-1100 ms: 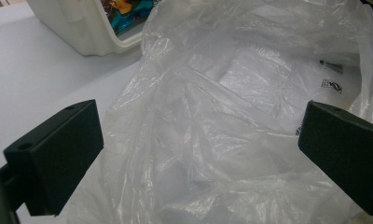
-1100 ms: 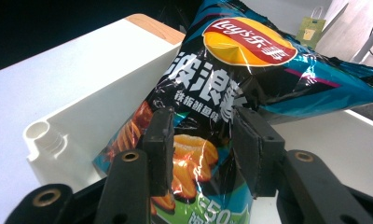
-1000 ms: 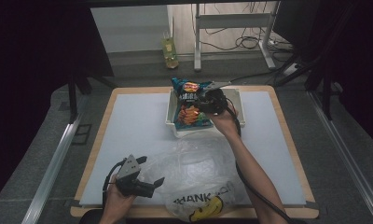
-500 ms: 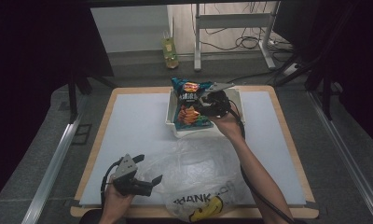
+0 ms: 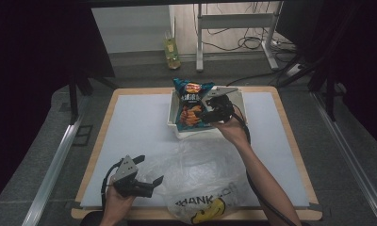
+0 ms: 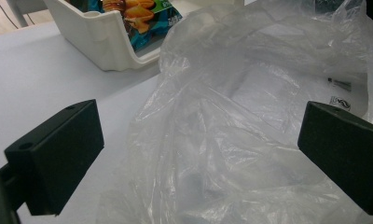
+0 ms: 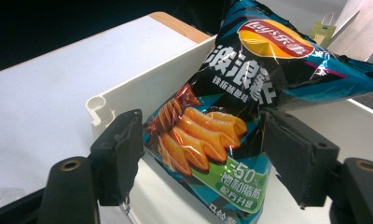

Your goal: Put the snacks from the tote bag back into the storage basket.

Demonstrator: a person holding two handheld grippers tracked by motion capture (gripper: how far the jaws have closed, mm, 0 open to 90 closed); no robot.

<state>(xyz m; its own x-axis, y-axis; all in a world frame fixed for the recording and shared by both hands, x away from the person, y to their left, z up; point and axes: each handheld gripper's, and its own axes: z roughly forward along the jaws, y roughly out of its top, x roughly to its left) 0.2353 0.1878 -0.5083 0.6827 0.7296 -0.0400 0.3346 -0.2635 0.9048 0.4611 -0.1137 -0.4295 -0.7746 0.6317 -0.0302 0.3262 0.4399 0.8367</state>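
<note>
A dark blue bag of crisps (image 5: 190,106) (image 7: 222,116) stands tilted in a white bin (image 5: 172,117) (image 7: 142,88) at the table's far middle, leaning on the bin's wall. My right gripper (image 5: 201,112) (image 7: 201,140) faces the bag from the right. Its jaws have just been opening, and the bag's lower half sits between them without being pressed. My left gripper (image 5: 152,168) (image 6: 198,135) is open near the front edge, its jaws spread on either side of a crumpled clear plastic bag (image 5: 200,174) (image 6: 231,107) lying on the table.
A white mat (image 5: 130,122) covers the wooden table. The plastic bag has a yellow smiley print (image 5: 205,207) at the front edge. A bottle (image 5: 171,47) stands on the floor beyond the table, near metal frame legs and cables.
My right gripper has drawn back to the right from over the bin and its jaws stand wider, leaving more of the crisp bag showing. The left gripper has stayed put.
</note>
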